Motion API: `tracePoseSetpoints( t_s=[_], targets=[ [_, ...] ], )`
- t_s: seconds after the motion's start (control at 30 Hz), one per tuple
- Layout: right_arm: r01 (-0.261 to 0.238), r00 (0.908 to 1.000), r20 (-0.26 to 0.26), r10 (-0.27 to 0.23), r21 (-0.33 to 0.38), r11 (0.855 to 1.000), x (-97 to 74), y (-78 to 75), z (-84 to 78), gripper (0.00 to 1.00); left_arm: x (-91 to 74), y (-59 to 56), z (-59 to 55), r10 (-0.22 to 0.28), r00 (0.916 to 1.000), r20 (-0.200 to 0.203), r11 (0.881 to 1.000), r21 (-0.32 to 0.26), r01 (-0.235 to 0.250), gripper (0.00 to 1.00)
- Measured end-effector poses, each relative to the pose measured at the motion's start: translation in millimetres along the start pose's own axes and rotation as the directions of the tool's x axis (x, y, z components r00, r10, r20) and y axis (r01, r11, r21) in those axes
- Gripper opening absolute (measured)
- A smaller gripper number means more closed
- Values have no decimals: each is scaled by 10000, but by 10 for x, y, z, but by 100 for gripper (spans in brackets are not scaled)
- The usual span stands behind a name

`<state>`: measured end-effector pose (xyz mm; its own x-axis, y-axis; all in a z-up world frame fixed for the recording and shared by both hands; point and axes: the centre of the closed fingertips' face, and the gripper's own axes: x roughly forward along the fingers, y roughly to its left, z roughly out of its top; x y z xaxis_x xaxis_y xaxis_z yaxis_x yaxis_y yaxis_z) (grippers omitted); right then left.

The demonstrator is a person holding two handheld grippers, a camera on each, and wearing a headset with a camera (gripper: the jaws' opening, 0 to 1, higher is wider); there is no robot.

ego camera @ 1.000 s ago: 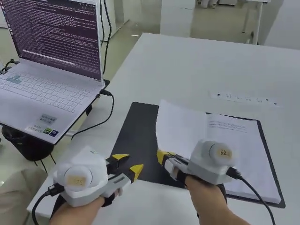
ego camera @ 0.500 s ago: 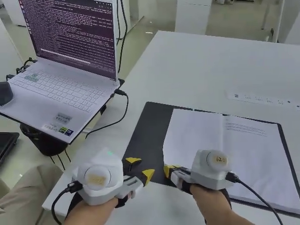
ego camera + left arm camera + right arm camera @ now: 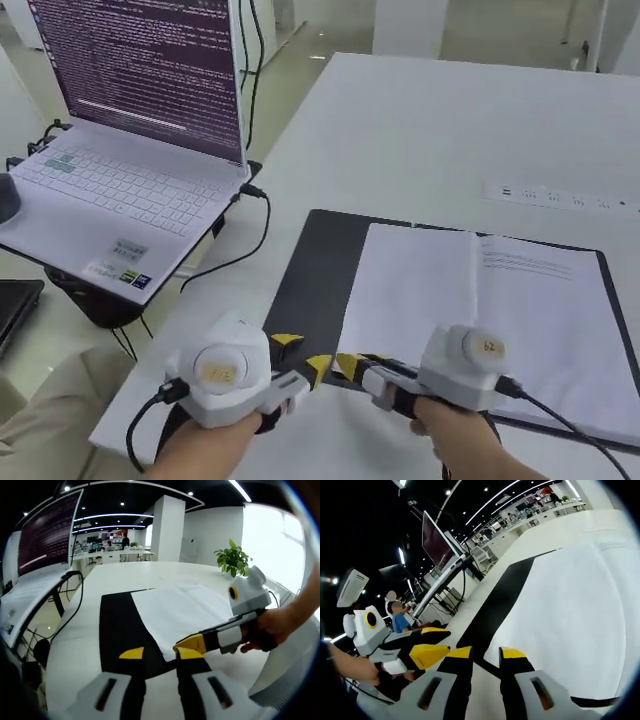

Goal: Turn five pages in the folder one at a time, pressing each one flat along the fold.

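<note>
Left gripper, jaws apart, hovers at the near edge of the open black folder on the table. Right gripper, jaws also parted, sits at the turned page's near corner. Risk: the page looks unpressed at the fold, so it may spring back, and a sideways drag would wrinkle it.

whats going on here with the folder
A person works an open black folder on a white table with two handheld grippers. The right gripper is at the near corner of a white page; whether it pinches it is unclear. The left gripper hovers open beside it.
</note>
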<state>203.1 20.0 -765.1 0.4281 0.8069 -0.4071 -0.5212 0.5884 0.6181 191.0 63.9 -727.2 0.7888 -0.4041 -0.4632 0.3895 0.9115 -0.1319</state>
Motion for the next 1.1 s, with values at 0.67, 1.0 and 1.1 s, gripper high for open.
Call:
tracePoseSetpoints(
  t_s=[0.67, 1.0, 1.1],
  targets=[
    [1427, 9706, 1793, -1608, 1094, 9837, -589, -975, 828, 0, 652, -208, -370, -171, 9933, -1141, 9978, 615, 242, 16],
    [912, 9728, 1675, -1598, 3570, 9296, -415, -1291, 974, 0, 634, -244, -397, -321, 9974, -639, 9902, 1340, 404, 21],
    [854, 9699, 1634, -1803, 4652, 8810, -383, -1362, 977, 0, 635, -243, -396, -339, 9972, -672, 9889, 1424, 433, 22]
  ],
)
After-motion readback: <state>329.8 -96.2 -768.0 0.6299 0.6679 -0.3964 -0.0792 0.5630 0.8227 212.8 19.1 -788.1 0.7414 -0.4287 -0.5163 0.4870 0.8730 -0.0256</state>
